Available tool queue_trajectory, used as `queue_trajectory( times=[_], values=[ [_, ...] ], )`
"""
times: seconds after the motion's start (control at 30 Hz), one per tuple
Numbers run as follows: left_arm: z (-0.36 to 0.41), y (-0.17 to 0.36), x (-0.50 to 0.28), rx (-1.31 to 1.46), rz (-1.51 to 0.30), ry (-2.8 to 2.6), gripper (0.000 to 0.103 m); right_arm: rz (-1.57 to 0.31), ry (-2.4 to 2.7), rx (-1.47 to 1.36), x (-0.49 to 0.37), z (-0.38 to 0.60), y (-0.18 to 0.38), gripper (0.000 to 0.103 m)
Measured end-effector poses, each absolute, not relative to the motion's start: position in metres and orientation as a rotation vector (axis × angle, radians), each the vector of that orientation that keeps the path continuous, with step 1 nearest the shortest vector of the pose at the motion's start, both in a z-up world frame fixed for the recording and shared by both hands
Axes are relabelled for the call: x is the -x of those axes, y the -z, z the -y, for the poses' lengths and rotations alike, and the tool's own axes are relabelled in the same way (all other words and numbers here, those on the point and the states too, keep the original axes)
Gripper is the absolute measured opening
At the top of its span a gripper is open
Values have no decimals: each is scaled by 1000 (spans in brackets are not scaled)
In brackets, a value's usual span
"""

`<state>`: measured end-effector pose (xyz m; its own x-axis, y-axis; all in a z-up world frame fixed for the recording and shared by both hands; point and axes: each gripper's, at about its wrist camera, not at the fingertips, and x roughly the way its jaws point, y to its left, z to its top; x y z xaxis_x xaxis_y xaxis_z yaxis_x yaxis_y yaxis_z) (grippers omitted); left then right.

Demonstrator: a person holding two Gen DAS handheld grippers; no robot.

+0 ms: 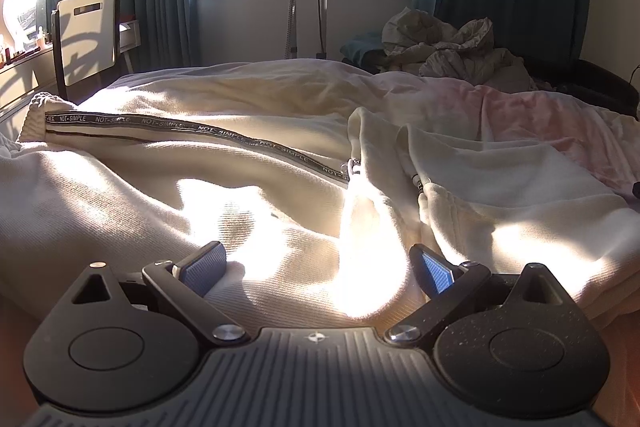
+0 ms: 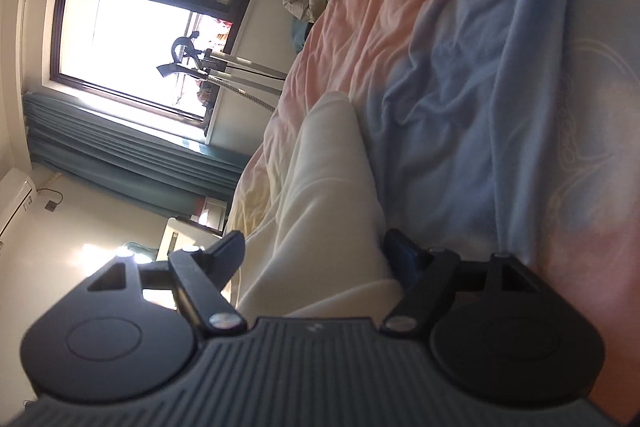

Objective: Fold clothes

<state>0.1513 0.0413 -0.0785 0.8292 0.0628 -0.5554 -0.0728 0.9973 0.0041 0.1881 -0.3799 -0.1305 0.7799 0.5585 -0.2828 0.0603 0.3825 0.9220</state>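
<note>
On the bed (image 2: 460, 75), right gripper (image 2: 316, 259) rolled sideways, straddling cream garment (image 2: 320, 187).

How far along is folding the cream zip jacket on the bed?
Nothing looks folded: the cream zip-up knit jacket lies rumpled, zipped. In hand: right gripper open around a cream fold, left gripper open over the fabric. Every fold remains.

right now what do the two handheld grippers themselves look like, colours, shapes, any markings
Both look the same build. The left gripper has a grey ribbed body with a small cross-shaped mark at its centre, two round black discs with pointed triangular cut-outs, black finger arms on silver pivot screws, and blue textured pads. The right gripper matches, though its pads are mostly dark or hidden. No cables or sleeves show.
</note>
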Motion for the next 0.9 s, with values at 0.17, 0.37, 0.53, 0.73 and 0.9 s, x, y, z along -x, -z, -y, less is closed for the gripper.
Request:
queue_trajectory(
  times=[0.17,0.37,0.53,0.73,0.9],
  values=[
    [-42,78,-152,20,-589,-71,99,-666,-324,-1154,-188,380,137,76],
    [-43,77,-154,28,-592,-74,99,-668,-398,-1121,-194,371,124,78],
    [-42,79,-155,30,-595,-78,99,-536,-552,-1208,-193,370,101,78],
    [-41,79,-154,36,-584,-79,99,-701,-374,-1225,-202,370,129,76],
    [-46,72,-145,92,-537,-71,99,-744,-257,-1120,-204,364,126,26]
  ],
)
